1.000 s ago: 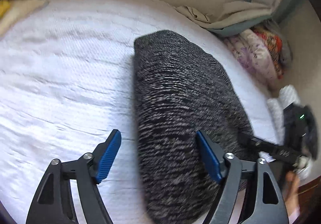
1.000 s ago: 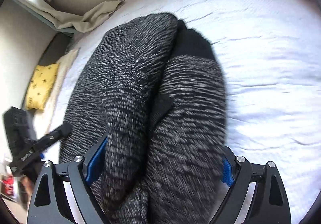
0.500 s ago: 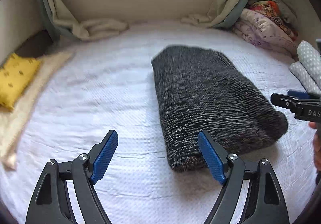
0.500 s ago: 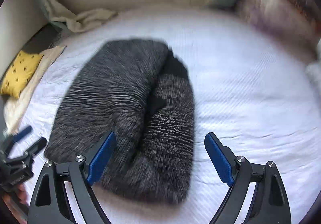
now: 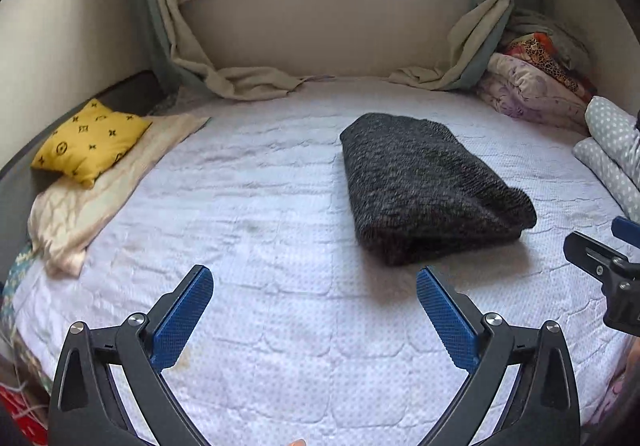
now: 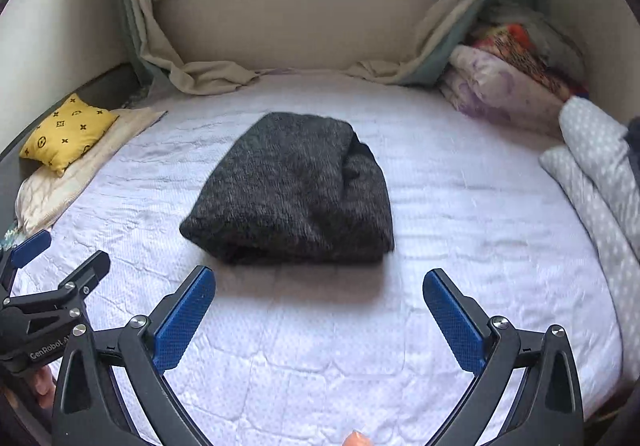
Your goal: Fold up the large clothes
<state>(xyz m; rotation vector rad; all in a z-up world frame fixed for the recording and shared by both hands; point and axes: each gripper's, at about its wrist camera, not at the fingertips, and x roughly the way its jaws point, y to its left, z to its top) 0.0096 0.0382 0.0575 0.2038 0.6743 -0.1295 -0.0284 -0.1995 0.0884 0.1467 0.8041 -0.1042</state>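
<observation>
The dark grey knitted sweater [image 5: 432,182] lay folded mid-bed on the white quilted bed [image 5: 280,326]. The left gripper [image 5: 314,310] and right gripper [image 6: 320,312] hovered nearer, fingers wide, empty. It looked soft, bulky, floppy; best gripped at the thick near folded edge.

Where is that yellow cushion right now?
In both views the yellow cushion sits at the bed's far left edge, on a cream blanket, left of the folded sweater.
</observation>
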